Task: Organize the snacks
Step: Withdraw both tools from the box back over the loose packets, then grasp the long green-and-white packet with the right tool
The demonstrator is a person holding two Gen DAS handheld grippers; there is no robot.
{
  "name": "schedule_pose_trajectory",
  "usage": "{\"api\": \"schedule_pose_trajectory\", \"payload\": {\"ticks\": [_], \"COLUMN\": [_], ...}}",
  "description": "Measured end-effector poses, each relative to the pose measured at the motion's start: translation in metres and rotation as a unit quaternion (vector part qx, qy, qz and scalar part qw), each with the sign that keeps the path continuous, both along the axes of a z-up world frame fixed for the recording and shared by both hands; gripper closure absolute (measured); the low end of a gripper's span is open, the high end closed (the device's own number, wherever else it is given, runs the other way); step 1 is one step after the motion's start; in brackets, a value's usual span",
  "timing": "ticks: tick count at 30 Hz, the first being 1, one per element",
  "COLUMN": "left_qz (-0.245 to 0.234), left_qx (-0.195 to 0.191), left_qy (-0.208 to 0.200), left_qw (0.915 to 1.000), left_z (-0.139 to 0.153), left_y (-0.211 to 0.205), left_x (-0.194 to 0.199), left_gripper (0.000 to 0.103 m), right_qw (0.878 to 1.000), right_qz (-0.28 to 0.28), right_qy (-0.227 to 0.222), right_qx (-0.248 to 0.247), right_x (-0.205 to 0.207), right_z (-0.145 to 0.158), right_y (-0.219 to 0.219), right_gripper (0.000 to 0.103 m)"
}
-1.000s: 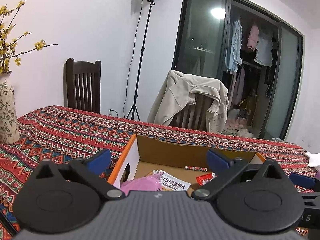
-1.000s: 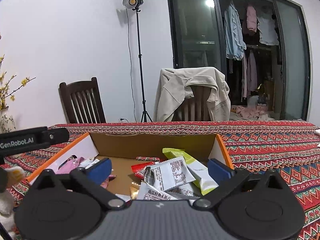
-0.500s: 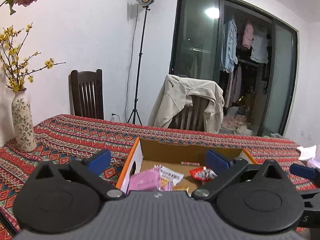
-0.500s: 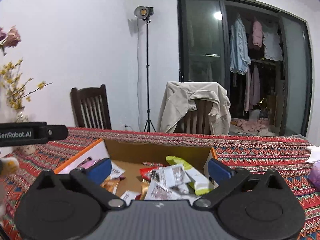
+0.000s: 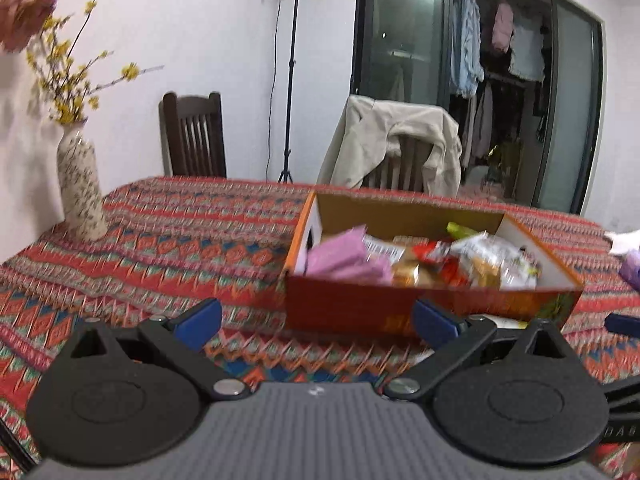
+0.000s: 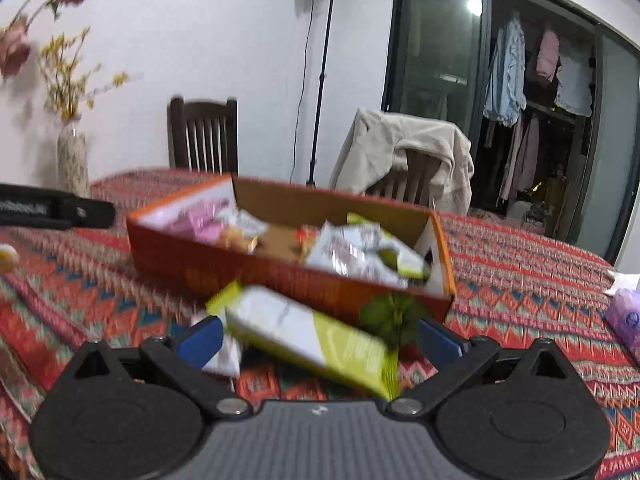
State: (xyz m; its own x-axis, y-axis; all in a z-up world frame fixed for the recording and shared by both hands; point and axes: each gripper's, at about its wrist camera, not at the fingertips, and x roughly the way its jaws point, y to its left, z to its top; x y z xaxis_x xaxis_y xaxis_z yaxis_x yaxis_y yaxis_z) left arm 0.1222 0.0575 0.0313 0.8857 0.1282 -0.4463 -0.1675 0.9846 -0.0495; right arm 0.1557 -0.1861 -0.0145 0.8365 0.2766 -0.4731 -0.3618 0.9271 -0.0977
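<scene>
Snack packet (image 6: 316, 340), green and white, flat on the patterned tablecloth (image 6: 520, 264) just before the orange box (image 6: 280, 276), between the spread fingers of the right gripper (image 6: 318, 338). Best lowered squarely, closed across the packet's narrow width, then lifted over the near wall. Left gripper (image 5: 316, 320) released too, holding nothing, short of the box.

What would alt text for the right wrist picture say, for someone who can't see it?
The open right tool points at a white and lime-green snack packet lying on a patterned tablecloth, in front of an orange cardboard box full of snacks. Behind stand chairs and a vase of flowers.
</scene>
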Motion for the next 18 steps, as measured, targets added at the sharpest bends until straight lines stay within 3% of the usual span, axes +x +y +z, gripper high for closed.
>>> {"api": "schedule_pose_trajectory", "payload": {"ticks": [13,18], "left_qz": [0.007,0.009], "left_qx": [0.0,-0.02], "left_qy": [-0.009,-0.006], "left_qw": [0.9999,0.9997], "left_z": [-0.035,-0.037], "left_y": [0.016,0.023], "left_x": [-0.001,0.001], "left_gripper": [0.0,0.0], "right_qw": [0.996,0.991], "right_qz": [0.011,0.022], "right_qy": [0.011,0.015], "right_qx": [-0.093,-0.131], "right_x": [0.029,0.048], "right_z": [-0.018,-0.028], "right_y": [0.015,0.032], "right_gripper": [0.002,0.013]}}
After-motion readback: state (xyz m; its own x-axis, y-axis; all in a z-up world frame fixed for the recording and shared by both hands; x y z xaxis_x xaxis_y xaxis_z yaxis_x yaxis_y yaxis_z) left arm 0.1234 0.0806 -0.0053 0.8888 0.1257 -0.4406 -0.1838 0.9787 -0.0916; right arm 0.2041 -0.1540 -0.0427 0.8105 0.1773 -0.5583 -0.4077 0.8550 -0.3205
